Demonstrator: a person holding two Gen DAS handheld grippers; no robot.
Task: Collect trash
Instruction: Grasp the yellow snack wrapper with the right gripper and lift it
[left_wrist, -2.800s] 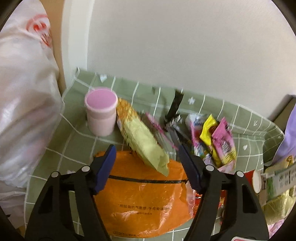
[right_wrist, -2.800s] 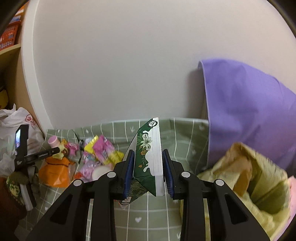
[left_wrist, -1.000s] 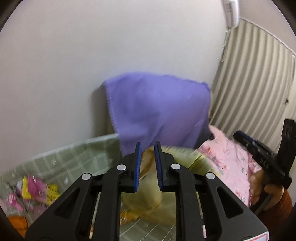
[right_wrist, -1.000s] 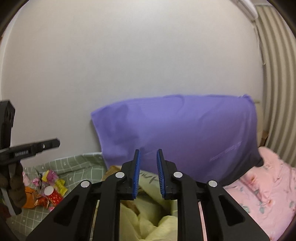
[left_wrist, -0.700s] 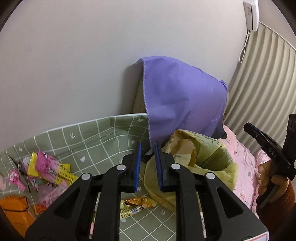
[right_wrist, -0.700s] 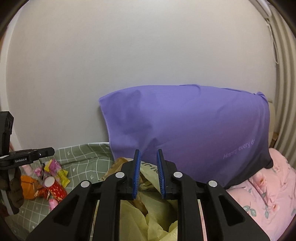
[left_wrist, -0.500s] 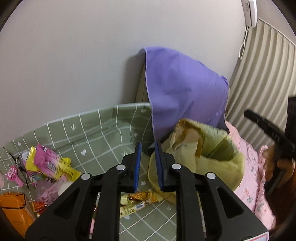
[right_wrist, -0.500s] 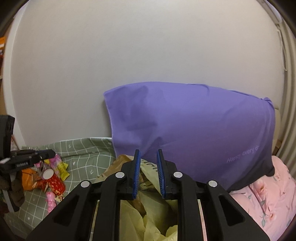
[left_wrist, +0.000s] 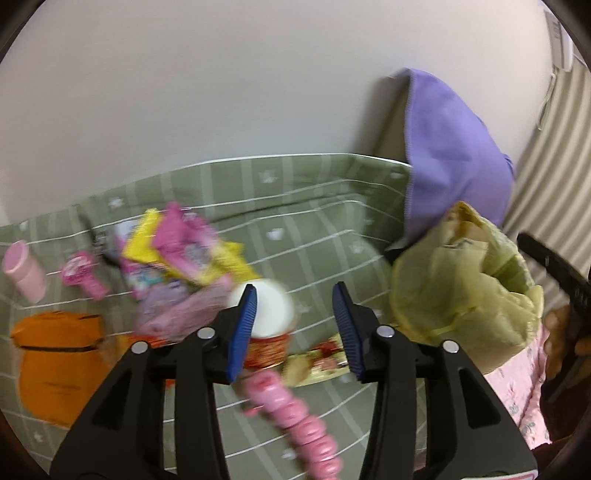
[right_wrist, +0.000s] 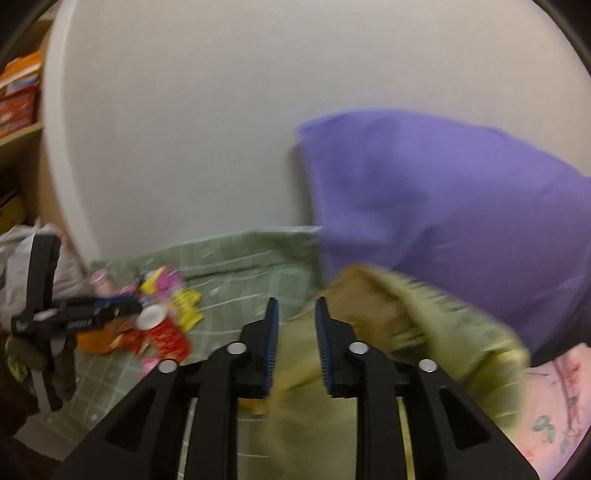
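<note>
Two grippers are in view, both with jaws apart and nothing clamped. The left gripper (left_wrist: 293, 308) has just been opening; its blue pads frame empty space above the green checked sheet (left_wrist: 314, 206). The red cup with a white lid (left_wrist: 264, 321) stands at about 9 o'clock from the gap, partly hidden behind the left pad, not gripped. A pink blister strip (left_wrist: 295, 410) lies at 6 o'clock, and a flat snack wrapper (left_wrist: 321, 360) lies just below the gap. Pink and yellow packets (left_wrist: 184, 247) sit at 10 o'clock, an orange bag (left_wrist: 55, 354) farther out at 9 o'clock, and a pink cup (left_wrist: 24, 269) beyond it. The yellow-green trash bag (left_wrist: 461, 288) stands at 3 o'clock, against a purple pillow (left_wrist: 450, 155).

The right gripper (right_wrist: 294, 345) has also just been opening, with nothing between its pads. The trash bag fills the area from 6 to 3 o'clock, directly behind the jaws. The litter pile lies at 9 o'clock; blur hides finer detail.
</note>
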